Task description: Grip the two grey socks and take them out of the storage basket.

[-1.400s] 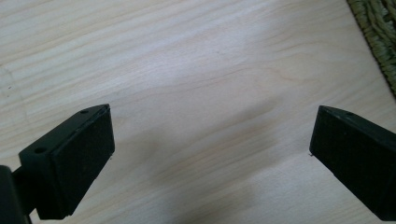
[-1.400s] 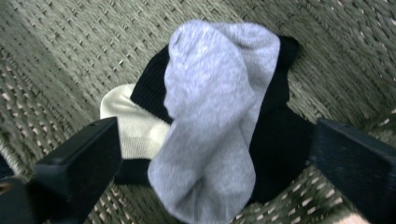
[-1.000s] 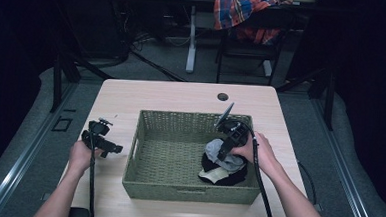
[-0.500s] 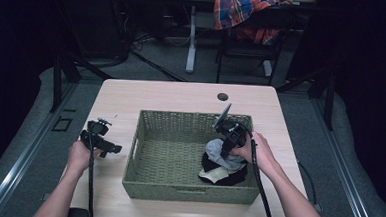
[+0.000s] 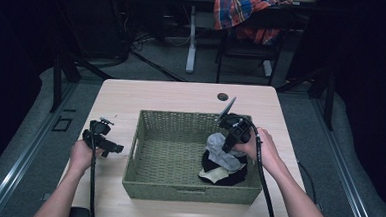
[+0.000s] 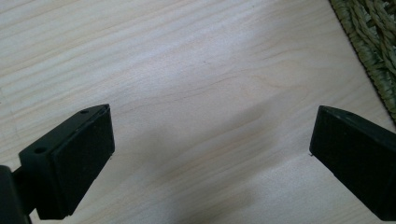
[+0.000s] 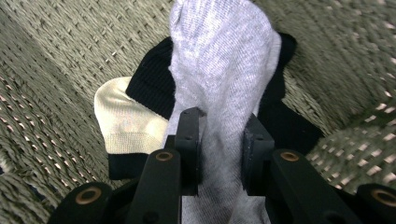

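Socks sit piled in the basket's (image 5: 142,181) near right corner in the high view, with the right claw (image 5: 228,140) on the grey sock (image 5: 223,157) and the left claw (image 5: 110,146) waiting over the worktop's (image 5: 116,104) left edge. Left claw view: jaws wide apart, holding nothing, over bare wood. Right claw view: jaws pinch the grey sock (image 7: 219,88) mid-length above a black sock (image 7: 152,84); I'd lift straight up and slowly, so the others drop free.

The left gripper (image 5: 101,138) hovers low at the near left, its jaws spread wide apart with nothing between them, the forearm reaching in from the near edge. The right gripper (image 7: 222,140) sits to the right and farther in, tipped downward, its jaws pinched onto grey fabric.
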Motion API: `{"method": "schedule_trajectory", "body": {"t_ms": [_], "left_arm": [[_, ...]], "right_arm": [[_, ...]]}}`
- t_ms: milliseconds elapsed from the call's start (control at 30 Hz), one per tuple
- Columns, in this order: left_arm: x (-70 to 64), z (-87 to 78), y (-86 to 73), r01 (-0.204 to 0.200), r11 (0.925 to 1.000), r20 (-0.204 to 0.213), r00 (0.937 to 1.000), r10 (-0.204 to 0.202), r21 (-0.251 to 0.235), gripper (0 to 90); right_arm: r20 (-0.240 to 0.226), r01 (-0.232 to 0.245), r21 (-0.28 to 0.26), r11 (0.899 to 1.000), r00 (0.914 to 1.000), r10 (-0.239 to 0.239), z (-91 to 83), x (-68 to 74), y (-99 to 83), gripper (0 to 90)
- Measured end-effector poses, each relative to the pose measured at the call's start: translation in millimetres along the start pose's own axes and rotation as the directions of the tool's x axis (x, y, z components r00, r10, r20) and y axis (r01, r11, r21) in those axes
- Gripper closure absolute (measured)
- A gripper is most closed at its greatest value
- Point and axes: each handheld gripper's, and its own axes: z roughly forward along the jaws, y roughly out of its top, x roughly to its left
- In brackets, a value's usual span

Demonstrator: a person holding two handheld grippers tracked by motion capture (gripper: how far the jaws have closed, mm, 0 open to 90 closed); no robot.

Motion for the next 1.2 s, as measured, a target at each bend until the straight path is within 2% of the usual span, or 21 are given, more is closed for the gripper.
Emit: {"method": "schedule_trajectory", "body": {"t_ms": [233,367,533,667,867,1033,1067,1167,1200], "left_arm": [[1.1,1.5,2.1,0.003,1.0,0.006,1.0,-0.003,0.006,0.0],[-1.7,1.8,1.5,-0.011,0.9999,0.005,0.9999,0.011,0.007,0.0],[3.0,0.7,-0.3,0.011,0.9999,0.003,0.9999,-0.011,0.006,0.0],[0.3,0.7,0.4,-0.003,1.0,0.008,1.0,0.003,0.007,0.0],[3.1,-0.6,-2.5,0.017,0.9998,0.008,0.9998,-0.017,0.007,0.0],[-1.1,2.3,-0.6,-0.011,0.9997,0.017,0.9998,0.011,0.023,0.0],[-1.2,2.3,-0.9,-0.013,0.9996,0.015,0.9998,0.013,0.025,0.0],[1.0,1.5,-2.0,0.001,0.9999,0.014,0.9999,-0.001,0.017,0.0],[2.0,1.6,-1.8,-0.001,0.9998,0.014,0.9999,0.001,0.019,0.0]], "right_arm": [[0.005,0.003,-0.056,0.998,1.0,-0.002,-20.0,-1.4,-4.4,72.9],[0.009,-0.006,-0.065,0.998,0.9999,0.007,-23.1,-2.5,-6.1,72.7],[0.01,-0.004,-0.094,0.996,0.9999,0.005,-31.8,-0.9,-6.7,73.1],[0.016,0.013,-0.106,0.994,0.9998,-0.011,-36.3,1.1,-5.9,73.0],[0.015,0.005,-0.128,0.992,0.9999,-0.004,-42.1,3.5,-7.4,72.7],[0.031,0.024,-0.128,0.991,0.9993,-0.021,-46.8,4.6,-7.5,72.7],[0.028,0.01,-0.141,0.99,0.9996,-0.006,-48.1,5.0,-8.7,72.8],[0.035,0.015,-0.147,0.989,0.9993,-0.01,-52.7,3.8,-10.6,72.9],[0.032,0.004,-0.159,0.987,0.9995,0.001,-53.4,4.2,-11.1,72.9]]}}
